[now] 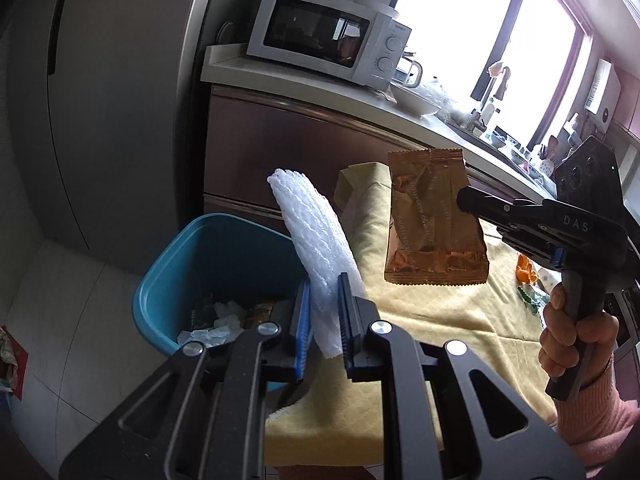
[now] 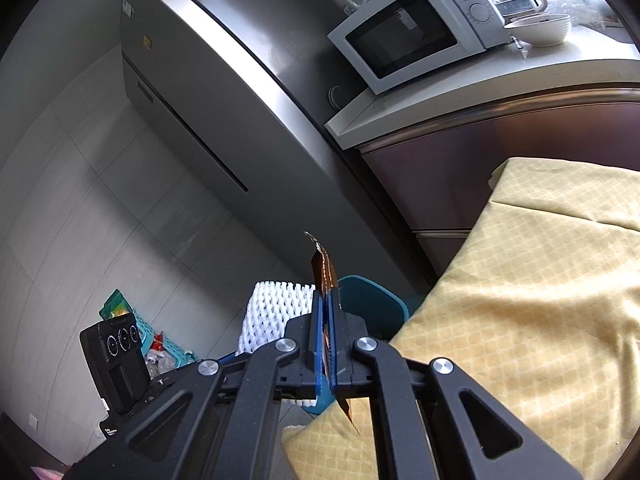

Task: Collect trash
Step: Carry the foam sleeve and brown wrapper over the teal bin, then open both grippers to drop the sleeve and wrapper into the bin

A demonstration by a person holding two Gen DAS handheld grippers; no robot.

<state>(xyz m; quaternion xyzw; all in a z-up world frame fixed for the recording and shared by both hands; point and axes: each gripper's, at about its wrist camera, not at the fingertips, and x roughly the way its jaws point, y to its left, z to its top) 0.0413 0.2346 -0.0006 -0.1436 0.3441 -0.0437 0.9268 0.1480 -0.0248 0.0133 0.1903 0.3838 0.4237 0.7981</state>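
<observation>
My left gripper [image 1: 325, 280] is shut on a white foam net sleeve [image 1: 316, 240] that stands up between its blue pads, at the edge of the table beside the blue trash bin [image 1: 188, 248]. The bin holds several scraps. My right gripper [image 1: 460, 200] is shut on a brown foil wrapper [image 1: 432, 224] and holds it in the air above the yellow tablecloth [image 1: 440, 312]. In the right wrist view the right gripper [image 2: 327, 298] pinches the wrapper [image 2: 323, 268] edge-on, with the foam sleeve [image 2: 272, 312] and the bin [image 2: 376, 304] just beyond.
A steel fridge [image 1: 100, 120] stands left of a counter with a white microwave [image 1: 328, 36] and a bowl [image 1: 416, 100]. Orange peel [image 1: 526, 272] and a green wrapper [image 1: 532, 300] lie on the table at right. A teal basket [image 2: 160, 344] of rubbish sits on the floor.
</observation>
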